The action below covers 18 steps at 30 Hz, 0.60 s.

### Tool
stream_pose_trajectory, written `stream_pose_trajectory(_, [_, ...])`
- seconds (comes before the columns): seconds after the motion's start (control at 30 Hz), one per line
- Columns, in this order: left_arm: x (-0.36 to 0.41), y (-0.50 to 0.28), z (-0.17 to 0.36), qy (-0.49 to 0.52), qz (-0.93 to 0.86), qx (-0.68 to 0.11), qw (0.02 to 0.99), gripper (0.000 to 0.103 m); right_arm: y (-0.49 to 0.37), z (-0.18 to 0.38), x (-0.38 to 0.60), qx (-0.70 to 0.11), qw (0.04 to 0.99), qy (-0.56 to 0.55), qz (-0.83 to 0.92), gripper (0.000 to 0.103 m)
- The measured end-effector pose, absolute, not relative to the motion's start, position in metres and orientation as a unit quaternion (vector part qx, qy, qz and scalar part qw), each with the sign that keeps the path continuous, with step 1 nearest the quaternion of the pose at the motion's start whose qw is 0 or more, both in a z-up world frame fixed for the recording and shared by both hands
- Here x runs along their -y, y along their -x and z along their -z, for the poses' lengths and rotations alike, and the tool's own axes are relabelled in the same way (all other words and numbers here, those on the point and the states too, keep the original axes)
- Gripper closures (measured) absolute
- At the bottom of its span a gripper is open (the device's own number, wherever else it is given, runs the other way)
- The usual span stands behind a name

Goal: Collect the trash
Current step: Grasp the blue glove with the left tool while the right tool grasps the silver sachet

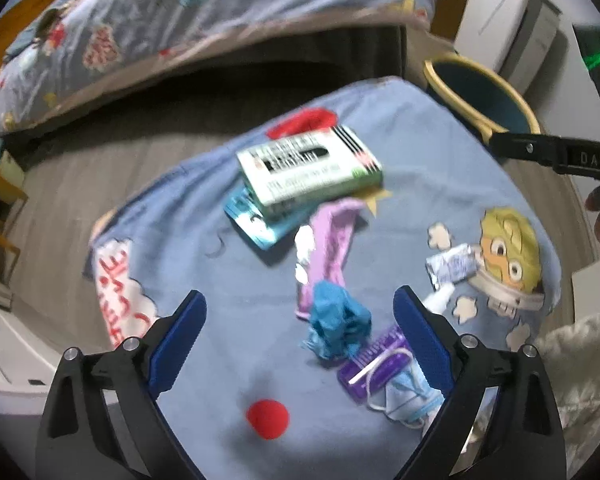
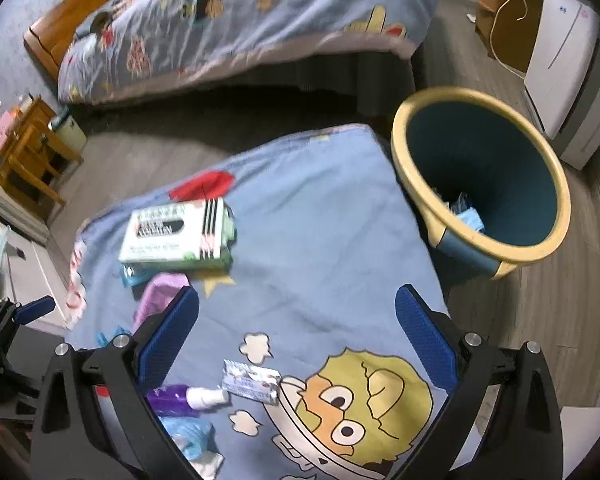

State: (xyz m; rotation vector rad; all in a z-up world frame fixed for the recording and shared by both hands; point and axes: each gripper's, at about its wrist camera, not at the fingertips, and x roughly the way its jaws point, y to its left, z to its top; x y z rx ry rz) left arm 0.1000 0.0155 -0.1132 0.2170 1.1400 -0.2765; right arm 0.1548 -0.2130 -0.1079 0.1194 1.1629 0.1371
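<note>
Trash lies on a blue cartoon bedspread (image 1: 228, 300). A crumpled blue glove (image 1: 338, 326) sits between the fingers of my left gripper (image 1: 300, 308), which is open and hovers above it. Around the glove lie a purple wrapper (image 1: 334, 246), a purple packet (image 1: 374, 362) and a face mask (image 1: 406, 400). A silver wrapper (image 1: 452, 266) (image 2: 252, 380) lies to the right. My right gripper (image 2: 298, 306) is open and empty over the spread, above the silver wrapper and a white-capped purple bottle (image 2: 188, 398). The yellow-rimmed blue bin (image 2: 480, 172) stands right of the bed and holds some blue trash.
A green-and-white box (image 1: 310, 170) (image 2: 178, 232) lies on a teal packet (image 1: 252, 220) at the spread's far side. A second bed (image 2: 236, 28) stands beyond, a white appliance (image 2: 568, 68) at the right, and wooden furniture (image 2: 28, 152) at the left. A sleeve (image 1: 580, 364) shows at the right.
</note>
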Motion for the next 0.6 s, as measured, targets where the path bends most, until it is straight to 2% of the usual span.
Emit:
stream_pose_trajectory(0.07, [-0.009, -0.100, 0.120, -0.113, 0.136, -0.544, 0.820, 0.011, -0.153, 0.116, 0.214, -0.564, 0.821, -0.052, -0.069, 0.015])
stream_pose_trajectory(0.17, [-0.004, -0.101, 0.129, -0.130, 0.138, -0.556, 0.810, 0.021, -0.150, 0.126, 0.215, -0.585, 0.806, -0.051, -0.076, 0.028])
stream_pose_trajectory(0.2, [-0.003, -0.101, 0.131, -0.131, 0.138, -0.561, 0.805, 0.025, -0.149, 0.128, 0.216, -0.591, 0.801, -0.052, -0.079, 0.037])
stream_pose_trajectory(0.27, [-0.003, -0.102, 0.134, -0.129, 0.142, -0.568, 0.800, 0.035, -0.147, 0.133, 0.216, -0.605, 0.789, -0.056, -0.088, 0.046])
stream_pose_trajectory(0.37, [-0.002, -0.103, 0.135, -0.123, 0.148, -0.574, 0.796, 0.046, -0.141, 0.145, 0.209, -0.631, 0.765, -0.058, -0.113, 0.052])
stream_pose_trajectory(0.47, [0.000, -0.102, 0.138, -0.125, 0.152, -0.581, 0.790, 0.063, -0.136, 0.157, 0.199, -0.650, 0.748, -0.051, -0.126, 0.057])
stream_pose_trajectory(0.53, [0.000, -0.103, 0.140, -0.129, 0.152, -0.586, 0.786, 0.078, -0.133, 0.163, 0.195, -0.657, 0.741, -0.050, -0.130, 0.059])
stream_pose_trajectory(0.6, [0.000, -0.103, 0.141, -0.132, 0.150, -0.585, 0.786, 0.087, -0.132, 0.167, 0.191, -0.661, 0.736, -0.051, -0.134, 0.059])
